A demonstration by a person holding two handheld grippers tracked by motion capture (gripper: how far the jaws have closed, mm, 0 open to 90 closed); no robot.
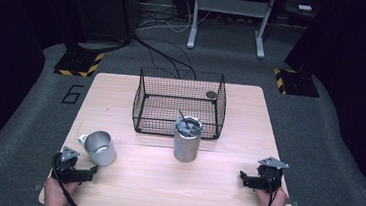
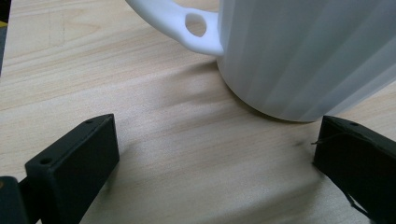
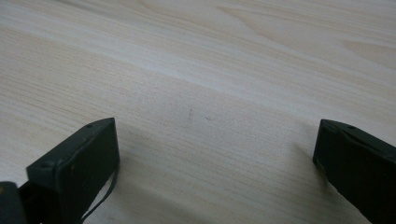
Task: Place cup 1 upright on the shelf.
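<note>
1 white mug (image 1: 100, 148) is sitting on the counter (image 1: 164, 181) near its front left, handle turned toward the left edge, with some dark content showing at its bottom. In the left gripper view the mug (image 2: 303, 56) is standing upright just beyond the jaws, its handle (image 2: 182, 25) reaching off to the left, and neither jaw is touching it.

1 metal cylinder cup (image 1: 187, 138) is standing upright at the middle of the counter, just in front of the basket, and a dark utensil (image 1: 183, 119) is leaning inside it; what kind I cannot tell.

1 black wire basket (image 1: 179, 102) is resting toward the back of the counter, and 1 small dark round thing (image 1: 211, 94) is lying in its far right corner.

There are 2 tongs, each held in 1 hand. The left tongs (image 1: 89, 172) are lying low on the counter just in front of the mug, jaws spread wide and gripping nothing. The right tongs (image 1: 242, 177) are sitting near the front right corner, well apart from the cup, jaws also spread wide over bare wood.
</note>
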